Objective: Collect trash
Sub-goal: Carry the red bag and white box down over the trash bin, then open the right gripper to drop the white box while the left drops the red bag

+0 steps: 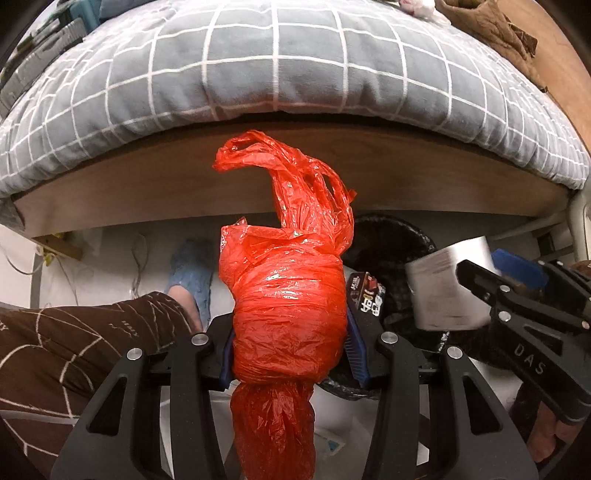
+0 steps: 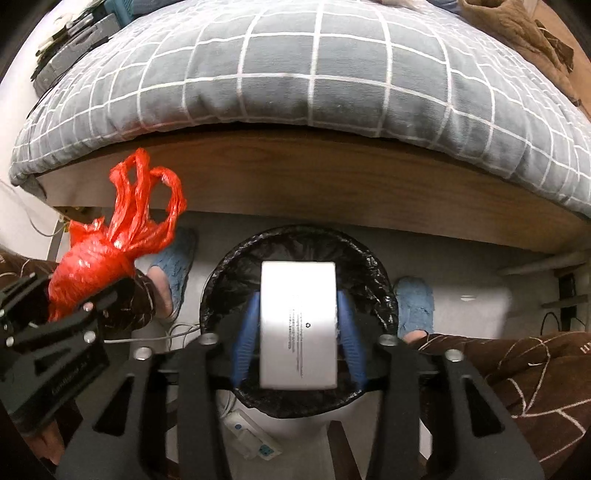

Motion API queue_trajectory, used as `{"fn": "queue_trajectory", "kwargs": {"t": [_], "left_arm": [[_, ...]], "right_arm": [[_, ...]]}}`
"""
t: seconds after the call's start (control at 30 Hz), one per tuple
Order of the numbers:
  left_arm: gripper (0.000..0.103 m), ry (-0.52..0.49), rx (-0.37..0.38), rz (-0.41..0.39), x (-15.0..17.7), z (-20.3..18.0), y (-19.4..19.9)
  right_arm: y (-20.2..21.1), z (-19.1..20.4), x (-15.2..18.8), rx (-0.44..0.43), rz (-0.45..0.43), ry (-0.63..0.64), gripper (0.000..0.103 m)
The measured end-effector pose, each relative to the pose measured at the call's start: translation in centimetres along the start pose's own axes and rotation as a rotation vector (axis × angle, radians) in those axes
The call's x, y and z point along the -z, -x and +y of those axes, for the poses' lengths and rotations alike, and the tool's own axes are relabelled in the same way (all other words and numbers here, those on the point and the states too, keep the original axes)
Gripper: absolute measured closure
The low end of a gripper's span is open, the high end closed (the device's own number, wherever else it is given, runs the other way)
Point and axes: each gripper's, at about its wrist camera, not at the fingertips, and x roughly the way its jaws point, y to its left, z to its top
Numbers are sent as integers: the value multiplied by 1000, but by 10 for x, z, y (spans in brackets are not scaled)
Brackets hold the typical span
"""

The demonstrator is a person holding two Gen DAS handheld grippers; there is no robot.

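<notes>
Left gripper (image 1: 290, 354) clamps red bag (image 1: 288, 295). Right gripper (image 2: 299, 332) open, pads off white box (image 2: 298, 325), print illegible, over bin (image 2: 221, 280). "DAS" on right gripper.

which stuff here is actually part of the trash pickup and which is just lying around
Part of the job:
- red plastic bag, clamped in the left claw
- white box, between the right claw pads over the bin
- black-lined trash bin
- snack wrapper already in the bin

Just lying about:
- grey checked quilt
- brown clothing
- white power strip
</notes>
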Motion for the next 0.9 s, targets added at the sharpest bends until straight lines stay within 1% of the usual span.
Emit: {"fn": "queue_trajectory", "kwargs": {"t": [0.03,0.1,0.13,0.17,0.33,0.4,0.6,0.8,0.87,0.9], "left_arm": [[57,-3,1,0,0,-1,0],[57,-19,5,0,1,-6,-1],[57,-28,11,0,0,-11,-2],[57,-35,15,0,0,-15,-2],[57,-76,46,11,-4,-39,-4],[57,-101,55,13,-5,-50,-6],[57,-149,75,36,-4,-72,-13],[56,-164,86,60,-5,-85,-26],[52,-166,81,56,-5,-85,-26],[42,-165,81,57,-4,-86,-26]], "right_arm": [[2,-2,-2,4,-9,-6,40],[7,-9,-4,4,-18,-17,36],[9,-12,-4,7,-19,-23,31],[12,-16,-4,14,-24,-29,29],[29,-46,-2,79,-67,-75,14],[34,-57,1,102,-77,-86,11],[46,-82,9,141,-101,-116,11],[49,-95,11,146,-102,-145,11],[50,-96,12,147,-101,-144,11],[49,-97,12,149,-98,-145,11]]}}
